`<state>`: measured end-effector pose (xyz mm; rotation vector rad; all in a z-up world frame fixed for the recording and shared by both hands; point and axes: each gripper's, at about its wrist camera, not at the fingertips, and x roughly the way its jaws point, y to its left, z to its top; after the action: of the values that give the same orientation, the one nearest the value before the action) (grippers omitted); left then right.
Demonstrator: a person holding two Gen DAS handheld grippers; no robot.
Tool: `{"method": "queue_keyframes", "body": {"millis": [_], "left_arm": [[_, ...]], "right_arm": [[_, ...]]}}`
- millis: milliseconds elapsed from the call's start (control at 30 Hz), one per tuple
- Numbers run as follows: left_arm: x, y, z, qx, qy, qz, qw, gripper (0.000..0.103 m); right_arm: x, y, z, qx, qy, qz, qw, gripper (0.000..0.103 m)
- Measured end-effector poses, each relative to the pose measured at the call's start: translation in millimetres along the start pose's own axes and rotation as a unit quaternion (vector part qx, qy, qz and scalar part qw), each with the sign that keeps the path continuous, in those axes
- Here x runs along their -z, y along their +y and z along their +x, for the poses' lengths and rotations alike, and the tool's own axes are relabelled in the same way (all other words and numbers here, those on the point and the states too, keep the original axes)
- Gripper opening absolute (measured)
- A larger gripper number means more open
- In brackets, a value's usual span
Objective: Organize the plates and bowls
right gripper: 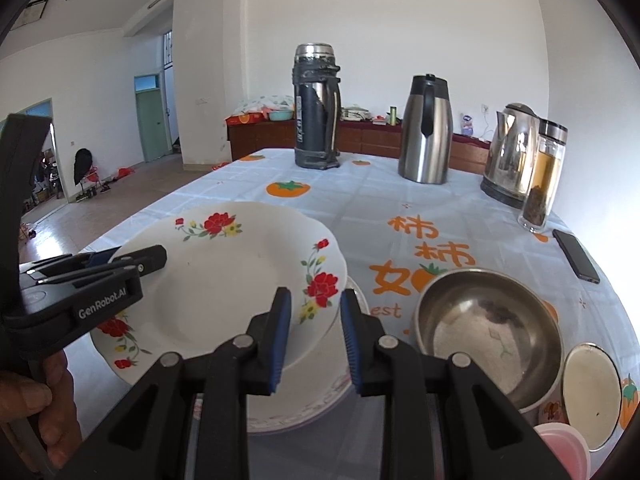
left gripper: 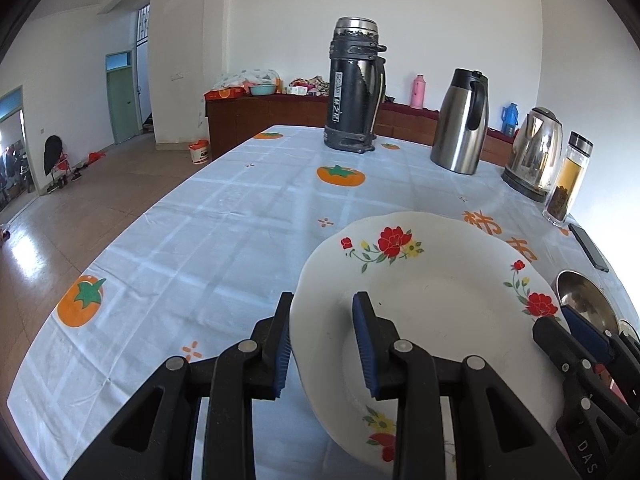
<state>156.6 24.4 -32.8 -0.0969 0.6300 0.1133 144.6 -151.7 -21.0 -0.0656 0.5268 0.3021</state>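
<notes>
**A:** Where's the floral plate (left gripper: pixel 432 312) sitting?

**B:** Near edge of the table (left gripper: pixel 224 216), lifted and tilting up on its left side. It's lying over a second plate (right gripper: pixel 320 404), whose rim is peeking out underneath in the right wrist view. I can't tell if the two are touching.

**A:** Left gripper (left gripper: pixel 326 346)?

**B:** Jaws are spread and straddling the floral plate's left rim, one finger outside, one over the well. The pads aren't pressing on it; a gap is showing on both sides.

**A:** Right gripper (right gripper: pixel 315 342)?

**B:** Same story on the plate's right rim. Fingers are standing apart, with the rim running between them and nothing pinched.

**A:** What else is sitting nearby?

**B:** A steel bowl (right gripper: pixel 488 332) is sitting just right of the plates, with a round lid (right gripper: pixel 592 394) right of that and a pink container (right gripper: pixel 564 452) at the near right corner. A phone (right gripper: pixel 576 255) is lying further right. Along the far side a black flask (left gripper: pixel 354 86), steel carafe (left gripper: pixel 460 120), kettle (left gripper: pixel 532 154) and tea bottle (left gripper: pixel 568 180) are all standing upright, well apart from the plates.
</notes>
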Motion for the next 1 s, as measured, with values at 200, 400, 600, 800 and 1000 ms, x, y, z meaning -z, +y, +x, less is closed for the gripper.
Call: {"method": "queue_keyframes", "body": {"millis": [200,400,600,800,1000], "left_arm": [[1,-7,8,0.006,0.007,0.007,0.9999,0.032],[3,-11,11,0.011,0.008,0.009,0.9999,0.032],[2,-13,10,0.014,0.002,0.012,0.9998,0.032],[2,-16,9,0.015,-0.005,0.017,0.9997,0.032],[3,-18,10,0.022,-0.009,0.020,0.9995,0.032]], "right_arm": [[2,-7,1,0.014,0.003,0.003,1.000,0.026],[4,-9,3,0.025,0.006,0.001,1.000,0.027],[5,-9,5,0.036,0.008,-0.002,0.999,0.027],[9,-8,5,0.043,0.010,0.000,0.999,0.027],[10,-6,3,0.057,0.003,-0.003,0.998,0.027]]}}
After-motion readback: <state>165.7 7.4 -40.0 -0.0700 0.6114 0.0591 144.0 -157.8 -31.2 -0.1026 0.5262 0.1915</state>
